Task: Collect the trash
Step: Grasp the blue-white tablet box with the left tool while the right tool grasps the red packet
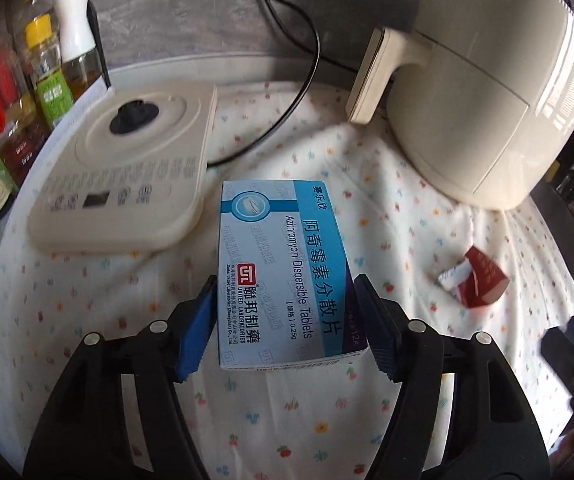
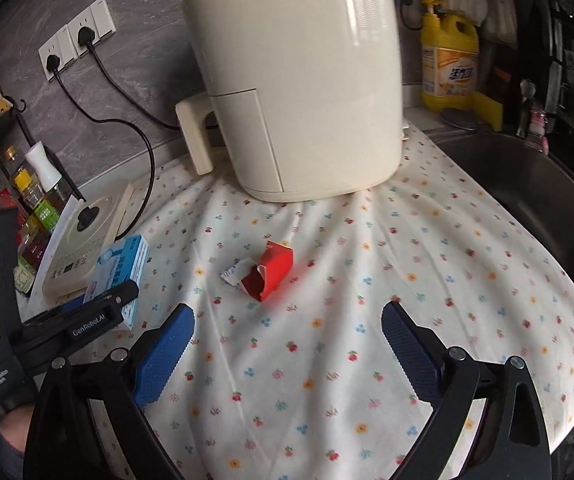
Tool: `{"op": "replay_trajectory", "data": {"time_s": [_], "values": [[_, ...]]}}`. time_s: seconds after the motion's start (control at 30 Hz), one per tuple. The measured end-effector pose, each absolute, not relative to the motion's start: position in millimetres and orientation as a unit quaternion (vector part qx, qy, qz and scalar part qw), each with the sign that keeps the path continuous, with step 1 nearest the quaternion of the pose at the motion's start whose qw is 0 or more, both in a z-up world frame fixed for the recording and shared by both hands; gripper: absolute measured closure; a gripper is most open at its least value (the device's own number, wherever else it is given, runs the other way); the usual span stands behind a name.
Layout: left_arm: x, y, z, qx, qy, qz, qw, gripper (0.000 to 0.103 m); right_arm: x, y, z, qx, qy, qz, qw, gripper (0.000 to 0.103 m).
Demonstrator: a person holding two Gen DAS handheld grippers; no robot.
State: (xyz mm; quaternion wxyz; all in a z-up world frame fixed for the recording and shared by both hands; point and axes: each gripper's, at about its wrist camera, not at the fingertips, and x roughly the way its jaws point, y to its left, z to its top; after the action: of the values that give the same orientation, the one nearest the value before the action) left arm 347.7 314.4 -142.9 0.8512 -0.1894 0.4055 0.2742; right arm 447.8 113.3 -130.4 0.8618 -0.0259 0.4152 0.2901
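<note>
My left gripper (image 1: 287, 328) is shut on a blue and white tablet box (image 1: 283, 272), its blue pads pressing both long sides, just above the flowered cloth. The box also shows in the right wrist view (image 2: 121, 270), with the left gripper (image 2: 103, 304) around it. A torn red carton (image 1: 481, 280) with a white scrap lies on the cloth to the right; in the right wrist view the red carton (image 2: 269, 276) lies ahead of my right gripper (image 2: 287, 348), which is open and empty over the cloth.
A cream air fryer (image 2: 299, 80) stands at the back. A flat cream kettle base (image 1: 127, 176) lies left, with black cords and sauce bottles (image 1: 15, 120) beyond. A steel sink (image 2: 527, 200) is at right, a yellow detergent bottle (image 2: 449, 60) behind it.
</note>
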Motion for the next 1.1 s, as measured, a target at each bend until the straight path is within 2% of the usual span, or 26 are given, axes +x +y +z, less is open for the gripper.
{"op": "replay_trajectory", "data": {"time_s": [0.17,0.23,0.37,0.4,0.43,0.5,1.1], "values": [[361,320,-136,-0.186,0.401,0.274,0.854,0.036,462,128,-135,-0.026,0.417,0.298,0.858,0.022],[366,320,-133,-0.18,0.401,0.271,0.857,0.036,469,132,-139,-0.021,0.421,0.294,0.858,0.03],[373,321,-133,-0.175,0.402,0.268,0.858,0.036,481,141,-152,-0.016,0.439,0.295,0.849,0.04],[374,321,-133,-0.176,0.403,0.266,0.858,0.036,483,142,-155,-0.015,0.444,0.294,0.846,0.049],[375,321,-133,-0.175,0.405,0.265,0.858,0.036,486,144,-160,-0.015,0.455,0.298,0.839,0.069],[376,318,-133,-0.171,0.406,0.26,0.859,0.036,489,145,-168,-0.012,0.476,0.298,0.827,0.094],[336,275,-104,-0.162,0.374,0.172,0.897,0.036,414,87,-124,0.002,0.437,0.257,0.862,0.097]]}}
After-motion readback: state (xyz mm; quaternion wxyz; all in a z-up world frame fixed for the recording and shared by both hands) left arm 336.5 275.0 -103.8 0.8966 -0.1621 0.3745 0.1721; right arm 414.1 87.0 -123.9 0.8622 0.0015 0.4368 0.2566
